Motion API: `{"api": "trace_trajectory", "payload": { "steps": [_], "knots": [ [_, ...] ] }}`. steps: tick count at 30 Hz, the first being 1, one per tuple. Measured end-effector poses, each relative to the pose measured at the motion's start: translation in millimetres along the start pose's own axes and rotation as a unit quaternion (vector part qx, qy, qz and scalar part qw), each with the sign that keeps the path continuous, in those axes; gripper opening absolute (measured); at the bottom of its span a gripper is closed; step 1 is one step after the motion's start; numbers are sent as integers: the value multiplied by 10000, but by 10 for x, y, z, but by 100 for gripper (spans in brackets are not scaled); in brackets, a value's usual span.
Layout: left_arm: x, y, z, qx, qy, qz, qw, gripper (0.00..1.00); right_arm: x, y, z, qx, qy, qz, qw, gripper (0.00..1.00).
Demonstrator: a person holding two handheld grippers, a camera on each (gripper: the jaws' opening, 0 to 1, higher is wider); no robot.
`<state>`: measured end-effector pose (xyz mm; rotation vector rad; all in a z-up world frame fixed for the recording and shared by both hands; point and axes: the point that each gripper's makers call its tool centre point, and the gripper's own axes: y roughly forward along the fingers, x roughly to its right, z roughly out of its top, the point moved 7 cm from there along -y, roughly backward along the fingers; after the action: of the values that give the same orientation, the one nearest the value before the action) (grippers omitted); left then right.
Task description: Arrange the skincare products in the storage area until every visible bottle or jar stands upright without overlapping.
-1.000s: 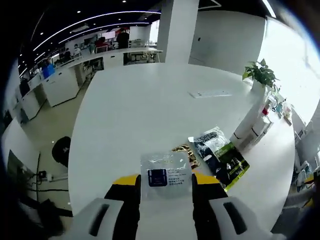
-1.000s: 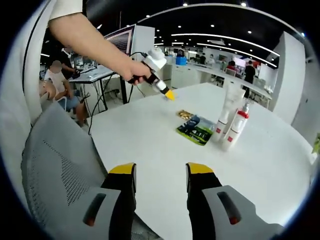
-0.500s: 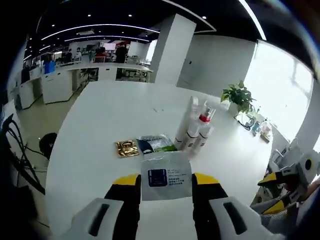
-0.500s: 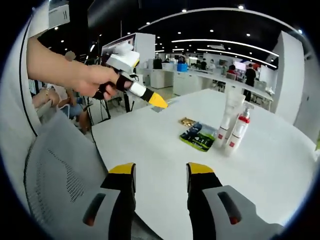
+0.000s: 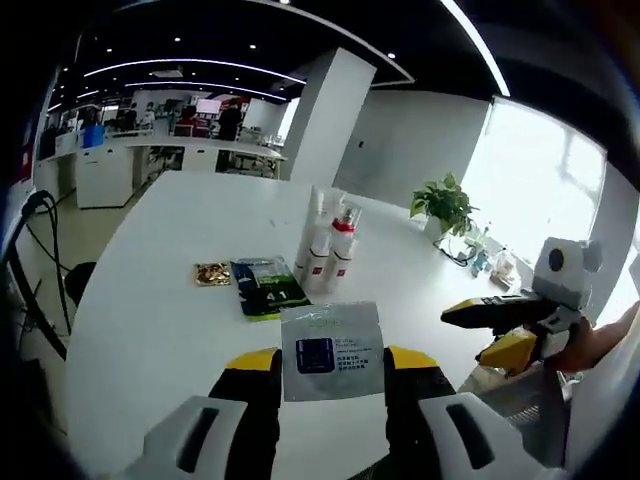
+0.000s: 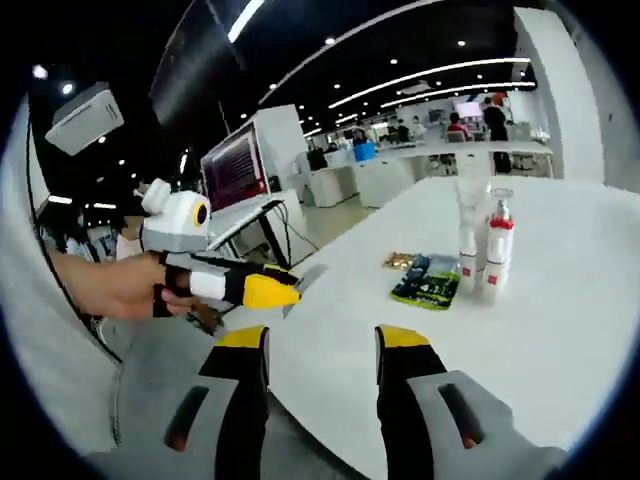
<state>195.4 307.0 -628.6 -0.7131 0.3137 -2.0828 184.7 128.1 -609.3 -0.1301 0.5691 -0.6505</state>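
The foil sachet [image 5: 331, 349] is glinting silver – the table [image 5: 150, 300] is showing smooth, matt white, the bottles [image 5: 328, 252] looking like glossy plastic.

Both views from off the table [image 5: 150, 320] edge (facing each other), bottles [image 5: 325, 250] shared.

Over the last second the left gripper [image 5: 325, 372] swings around with the clear sachet [image 5: 331, 349] clamped between its jaws, so its view pans from the bare far side of the white table [image 5: 150, 320] to the 2 upright bottles [image 5: 328, 252], the green packet [image 5: 265, 287] and the gold packet [image 5: 212, 273]. The right gripper [image 5: 505, 330] comes into the left gripper view from the right, jaws apart. In the right gripper view the left gripper [image 6: 268, 290] drops from above the table down to its near edge, closer to the camera, and the bottles [image 6: 482, 250] now sit further right.
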Motion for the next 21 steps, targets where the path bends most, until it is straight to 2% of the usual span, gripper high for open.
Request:
{"api": "trace_trajectory", "payload": {
  "steps": [1,2,3,4,5,7,8,10,12,15,21],
  "knots": [
    [58,-21,-39,15,64,-74,10000,42,-9,36,-23,82,757,256,9968,38],
    [92,-29,-61,4,112,-117,9999,42,-10,55,-56,61,1211,368,9919,38],
    [114,-38,-81,7,172,-121,9998,42,11,77,-94,78,1578,429,9865,38],
    [134,-47,-100,4,202,-121,9997,42,29,87,-108,51,1702,415,9845,38],
    [164,-59,-124,-1,257,-149,9996,42,33,89,-116,-43,1635,416,9857,37],
    [199,-71,-147,9,318,-182,9993,42,31,91,-97,-8,1567,469,9865,32],
    [232,-76,-159,15,389,-232,9990,42,-11,90,-103,-11,1842,596,9811,28],
    [282,-75,-183,-40,592,-291,9978,42,-25,95,-139,-111,2065,723,9757,24],
    [318,-73,-196,-67,721,-335,9968,42,-24,96,-140,-118,1960,685,9781,21],
    [384,-79,-202,-85,983,-415,9943,42,-52,113,-162,-220,2137,811,9733,18],
    [468,-76,-210,-146,1310,-554,9897,42,-38,140,-183,-282,2275,834,9698,12]
  ]
}}
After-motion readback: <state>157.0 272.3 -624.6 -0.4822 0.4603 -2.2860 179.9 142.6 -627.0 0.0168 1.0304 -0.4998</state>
